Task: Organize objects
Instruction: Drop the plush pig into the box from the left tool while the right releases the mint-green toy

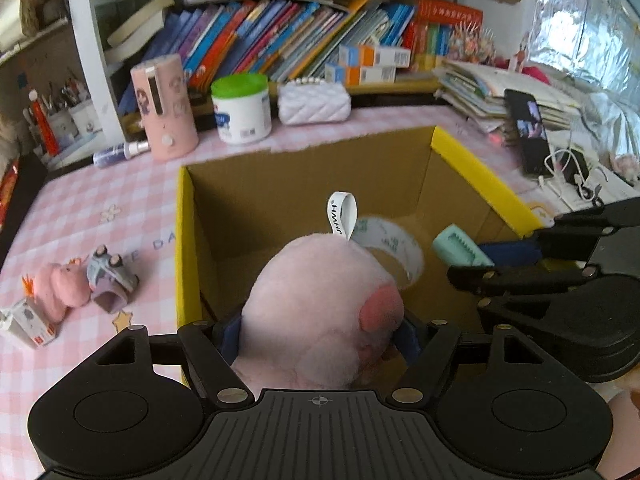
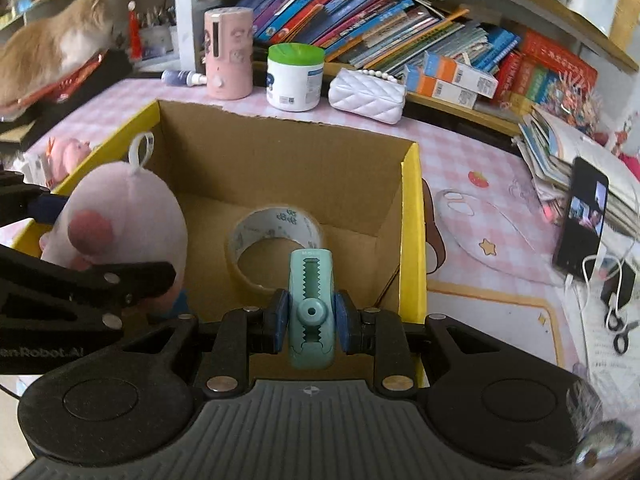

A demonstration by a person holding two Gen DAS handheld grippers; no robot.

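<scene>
An open cardboard box with a yellow rim (image 1: 185, 240) (image 2: 412, 220) stands on the pink checked tablecloth. A roll of clear tape (image 2: 276, 240) (image 1: 400, 246) lies on its floor. My left gripper (image 1: 320, 336) is shut on a round pink plush toy (image 1: 316, 304) (image 2: 124, 216) with a white loop tag, held over the box's near left side. My right gripper (image 2: 312, 320) is shut on a mint-green plastic tool with a toothed slot (image 2: 311, 304) (image 1: 460, 246), held over the box's near right part. The two grippers hang side by side.
Left of the box lie a small pink plush (image 1: 60, 288), a toy car (image 1: 112, 276) and a little white carton (image 1: 28, 320). Behind it stand a pink cylinder (image 1: 168, 108), a green-lidded jar (image 1: 240, 108) and a white quilted purse (image 1: 314, 104). A phone (image 1: 528, 132) with cables is propped at right.
</scene>
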